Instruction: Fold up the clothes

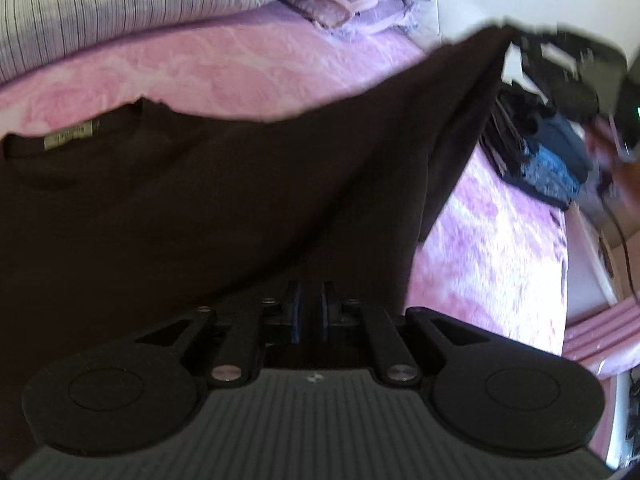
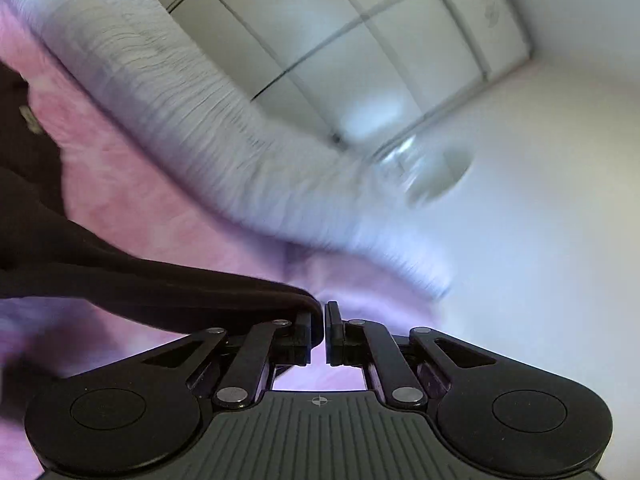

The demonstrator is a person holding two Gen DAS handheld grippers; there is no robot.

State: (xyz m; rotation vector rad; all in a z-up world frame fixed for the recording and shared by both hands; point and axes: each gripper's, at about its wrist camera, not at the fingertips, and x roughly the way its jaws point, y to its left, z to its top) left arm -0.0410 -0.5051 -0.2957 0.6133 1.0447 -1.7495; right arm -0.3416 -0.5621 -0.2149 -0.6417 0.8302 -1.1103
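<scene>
Closest to the left wrist camera, the left gripper (image 1: pixel 310 316) is clamped on the near edge of a dark brown T-shirt (image 1: pixel 180 208). That shirt spreads up and left over the pink bedspread (image 1: pixel 224 72), collar label showing, one corner pulled up to the right gripper (image 1: pixel 516 38) at upper right. A striped grey pillow (image 1: pixel 100 8) and a folded clothes stack (image 1: pixel 548 160) lie beyond.

From the right wrist, the right gripper (image 2: pixel 318 328) pinches a fold of the T-shirt (image 2: pixel 160 288), which trails left over the bedspread (image 2: pixel 132 192). Behind are the blurred pillow (image 2: pixel 192 120) and white wardrobe doors (image 2: pixel 360 48).
</scene>
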